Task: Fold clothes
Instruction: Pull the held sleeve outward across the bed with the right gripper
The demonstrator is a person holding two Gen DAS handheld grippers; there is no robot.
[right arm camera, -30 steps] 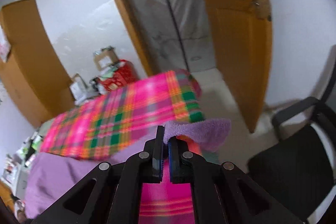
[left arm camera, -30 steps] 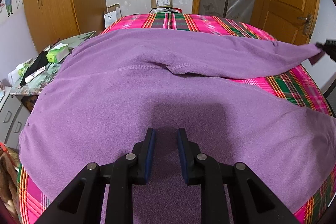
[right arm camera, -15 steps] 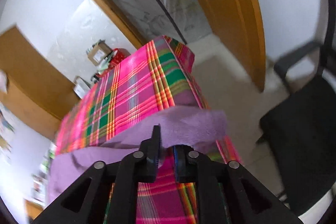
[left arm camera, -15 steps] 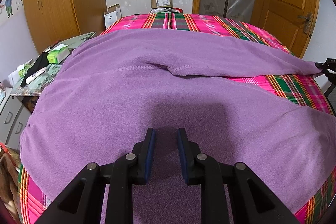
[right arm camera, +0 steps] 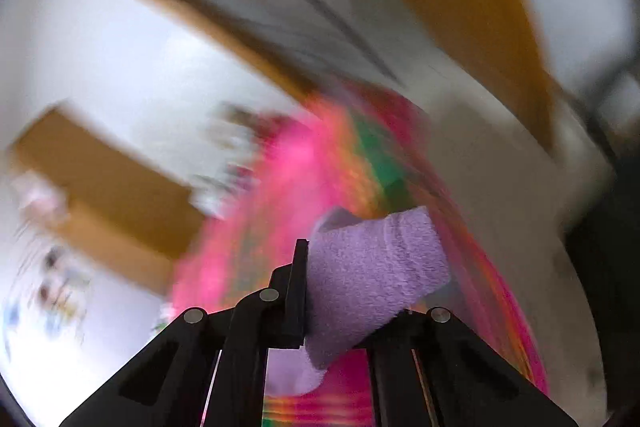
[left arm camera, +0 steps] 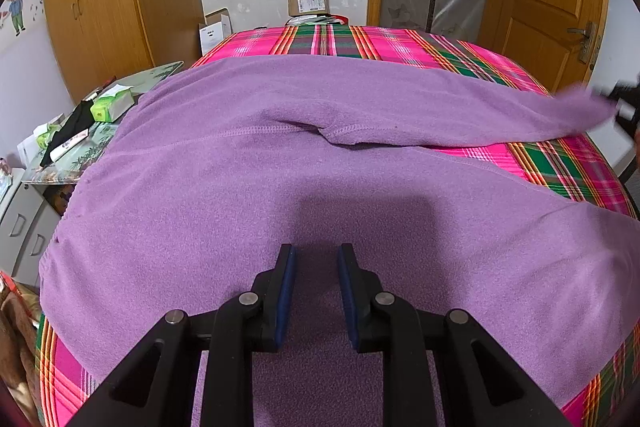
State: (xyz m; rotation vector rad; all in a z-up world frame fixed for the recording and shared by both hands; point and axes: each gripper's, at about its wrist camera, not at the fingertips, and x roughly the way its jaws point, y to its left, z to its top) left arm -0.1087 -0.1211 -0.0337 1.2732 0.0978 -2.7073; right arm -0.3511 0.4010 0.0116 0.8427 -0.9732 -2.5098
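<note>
Left wrist view gives you the whole picture: the purple garment spread over the plaid bed, your left tool hanging spread just above it, pinching nothing. Far right, a blurry right tool has the sleeve end. Right wrist view is smeared, but up close your right tool is closing, its jaws pinching that sleeve.
</note>
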